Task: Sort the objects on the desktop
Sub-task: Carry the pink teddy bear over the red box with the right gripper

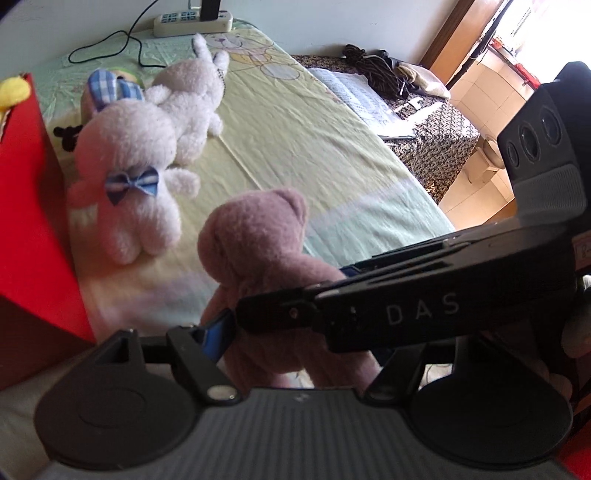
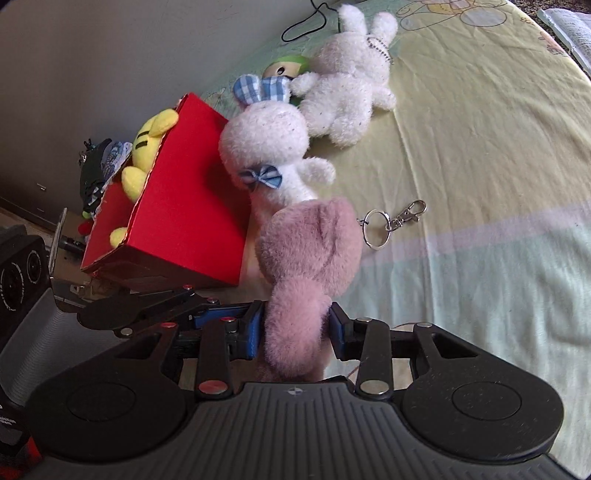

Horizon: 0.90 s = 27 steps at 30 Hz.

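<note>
Right wrist view: right claw pinched shut on pink plush bear, body upright along the fingers above the bed; red box just left, nearer left claw, state unclear.

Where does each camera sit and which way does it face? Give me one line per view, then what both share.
Left wrist: rides the left gripper, low over the bed sheet, facing the power strip by the wall; its own linkages show, and the right gripper crosses in from the right.
Right wrist: rides the right gripper, facing across the sheet past the red box; its pads clamp the pink bear, and the left gripper enters at left.
Shared: pink bear, bow-tied white rabbit, red box, sheet.
</note>
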Available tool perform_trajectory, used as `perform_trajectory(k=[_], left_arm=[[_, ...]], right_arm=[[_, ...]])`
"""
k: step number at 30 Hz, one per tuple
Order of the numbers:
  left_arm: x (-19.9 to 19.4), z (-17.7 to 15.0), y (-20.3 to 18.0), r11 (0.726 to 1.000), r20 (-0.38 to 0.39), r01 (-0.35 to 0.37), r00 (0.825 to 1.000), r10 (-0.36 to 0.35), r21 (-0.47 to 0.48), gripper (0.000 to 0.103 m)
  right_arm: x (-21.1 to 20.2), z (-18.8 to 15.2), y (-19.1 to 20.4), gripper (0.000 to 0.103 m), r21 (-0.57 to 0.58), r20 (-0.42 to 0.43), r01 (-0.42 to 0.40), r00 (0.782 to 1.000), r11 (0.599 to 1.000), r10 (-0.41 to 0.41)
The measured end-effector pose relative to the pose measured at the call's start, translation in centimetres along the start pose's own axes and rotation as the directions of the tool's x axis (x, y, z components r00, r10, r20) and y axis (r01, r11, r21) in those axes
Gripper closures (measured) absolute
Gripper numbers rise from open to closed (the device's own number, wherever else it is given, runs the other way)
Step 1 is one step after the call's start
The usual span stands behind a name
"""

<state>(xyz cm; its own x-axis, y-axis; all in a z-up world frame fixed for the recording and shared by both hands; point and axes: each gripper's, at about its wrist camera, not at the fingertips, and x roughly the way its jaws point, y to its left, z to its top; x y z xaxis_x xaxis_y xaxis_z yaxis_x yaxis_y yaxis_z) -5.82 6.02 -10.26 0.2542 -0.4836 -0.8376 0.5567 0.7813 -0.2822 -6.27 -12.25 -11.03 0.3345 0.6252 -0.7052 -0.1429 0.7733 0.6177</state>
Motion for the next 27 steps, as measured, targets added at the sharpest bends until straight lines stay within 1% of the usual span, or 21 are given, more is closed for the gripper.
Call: perform_trajectory(k=[9,13,16,21,24,27], left_arm=[[-6.1,-5.6,5.0,1.000,0.007,-0.028,1.000,0.028,-0.015,0.030],[-9.1,-7.8,7.2,0.998,0.023,-0.047,0.999,0.048,-0.034,0.028],[-11.5,-9.3,8.7,0.996,0.043,-0.072,0.996,0.074,-0.046,0.028],[-16.0,-11.3,11.1,0.992,0.093,-0.101,0.990,0.108,-0.072,0.028],[-18.2,-11.9,12.2,0.990,0.128,-0.114,0.984,0.124,-0.083,0.028],[-20.3,-11.9,12.9,0.989,0.167,-0.127,0.976,0.139,-0.079,0.028]], right_arm=[[3.9,-2.6,8.4,0.064,-0.101,-0.041,-0.031,0.999,0.994,0.027],[5.6,-3.2,12.2,0.065,-0.154,-0.051,-0.064,0.997,0.986,0.057],[6.9,-3.4,14.7,0.065,-0.188,-0.057,-0.092,0.995,0.978,0.083],[8.5,-3.7,19.2,0.065,-0.281,-0.054,-0.144,0.989,0.949,0.134],[9.0,-3.5,21.6,0.065,-0.337,-0.037,-0.161,0.987,0.928,0.157],[9.1,-3.2,23.4,0.065,-0.368,-0.010,-0.169,0.984,0.914,0.178]])
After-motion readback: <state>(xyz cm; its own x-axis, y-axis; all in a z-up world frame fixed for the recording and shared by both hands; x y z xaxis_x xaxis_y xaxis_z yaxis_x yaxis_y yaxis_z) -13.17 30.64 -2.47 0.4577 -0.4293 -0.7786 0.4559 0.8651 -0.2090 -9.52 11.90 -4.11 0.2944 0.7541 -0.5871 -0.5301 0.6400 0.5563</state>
